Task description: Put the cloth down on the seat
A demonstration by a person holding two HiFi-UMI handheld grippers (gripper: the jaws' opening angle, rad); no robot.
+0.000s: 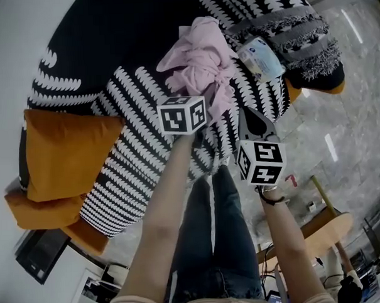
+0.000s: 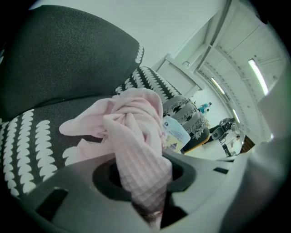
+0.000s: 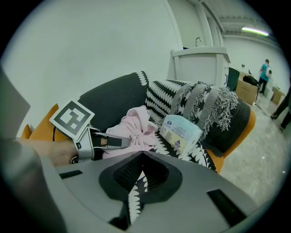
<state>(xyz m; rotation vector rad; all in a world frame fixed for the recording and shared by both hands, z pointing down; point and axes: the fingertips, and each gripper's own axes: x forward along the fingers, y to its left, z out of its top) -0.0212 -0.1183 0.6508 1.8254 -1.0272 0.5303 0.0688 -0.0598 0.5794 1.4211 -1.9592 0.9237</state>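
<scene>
A crumpled pink cloth [image 1: 199, 62] is bunched on the black-and-white patterned sofa seat [image 1: 139, 128]. My left gripper [image 1: 207, 93] is shut on its near end. In the left gripper view the cloth [image 2: 132, 123] runs down between the jaws [image 2: 144, 175], and its far folds appear to rest on the seat [image 2: 27, 141]. My right gripper [image 1: 246, 114] hovers just right of the left one, shut and holding nothing. The right gripper view shows its jaws meeting at the tip [image 3: 142, 152], with the cloth [image 3: 136, 125] and the left gripper [image 3: 116, 142] beyond.
A pack of wipes [image 1: 261, 57] lies on the seat right of the cloth. A fringed striped cushion [image 1: 304, 36] stands behind it. Orange cushions [image 1: 64, 153] are piled at the left. My legs in jeans [image 1: 213, 241] and a round wooden table [image 1: 325, 226] are below.
</scene>
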